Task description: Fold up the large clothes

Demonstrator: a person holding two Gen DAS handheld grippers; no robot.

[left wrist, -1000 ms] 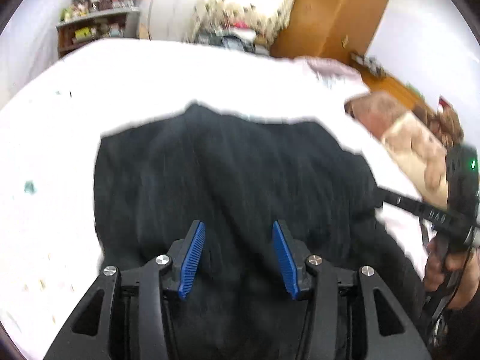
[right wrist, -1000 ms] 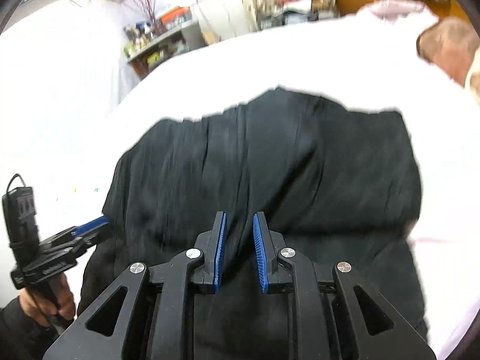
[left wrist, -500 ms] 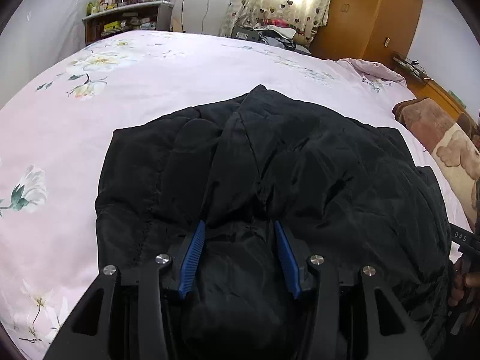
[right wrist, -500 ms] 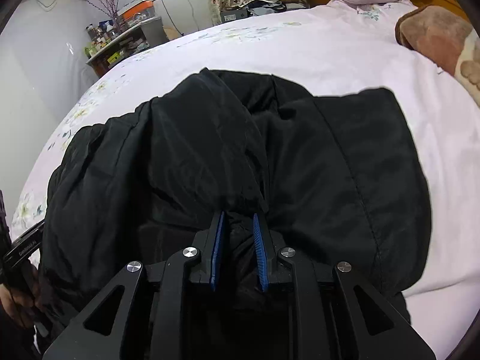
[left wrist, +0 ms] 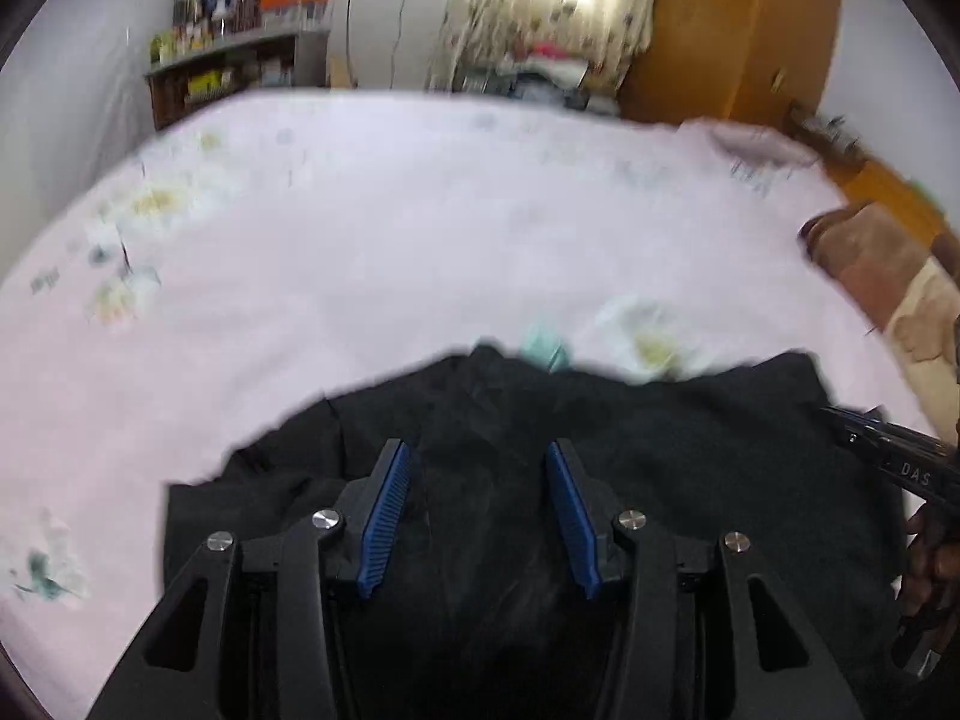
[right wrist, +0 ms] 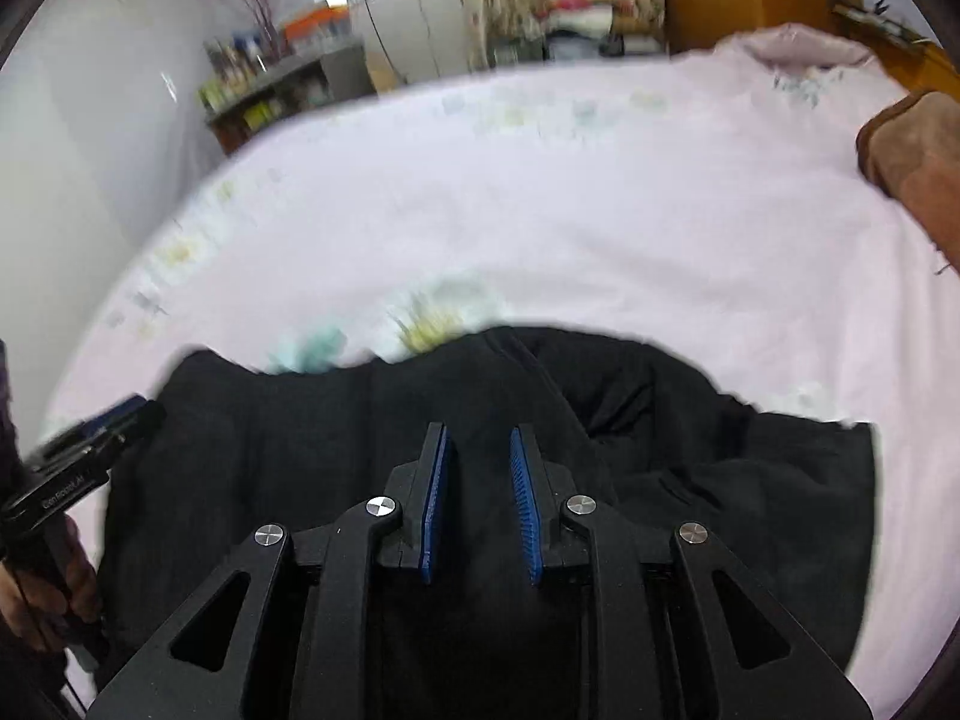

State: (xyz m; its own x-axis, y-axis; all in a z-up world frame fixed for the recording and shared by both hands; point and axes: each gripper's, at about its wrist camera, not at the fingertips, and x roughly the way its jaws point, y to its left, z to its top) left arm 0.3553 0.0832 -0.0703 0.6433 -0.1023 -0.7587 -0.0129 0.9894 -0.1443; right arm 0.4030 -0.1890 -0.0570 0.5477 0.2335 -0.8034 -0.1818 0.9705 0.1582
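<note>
A large black padded garment (left wrist: 630,480) is laid in a bunched heap at the near edge of a bed covered by a pale pink flowered sheet (left wrist: 390,252); most of the sheet beyond it, toward the far side, is bare. In the right wrist view the garment (right wrist: 690,468) is seen doubled over, with a raised ridge running away from the fingers and its far edge curving across the sheet (right wrist: 600,192).

The left gripper (left wrist: 478,510) is held over the near left part of the garment with its blue pads spread about halfway. Dark fabric fills the gap between them, but whether the pads press on it cannot be told from the blurred picture. The right gripper (right wrist: 478,501) is held over the ridge near the middle, its pads set only a narrow way apart; its jaws have just been opening, and fabric lies between them, seemingly no longer pinched, though that too is not certain.

Both tools are angled down and kept side by side near the garment's near edge, probably so that a layer can be drawn over and laid down evenly across its width. The fold is judged to be partly made, with release of the cloth in hand.

A brown blanket (right wrist: 912,150) lies at the far right, and a cluttered shelf (left wrist: 234,72) stands against the far left wall.
</note>
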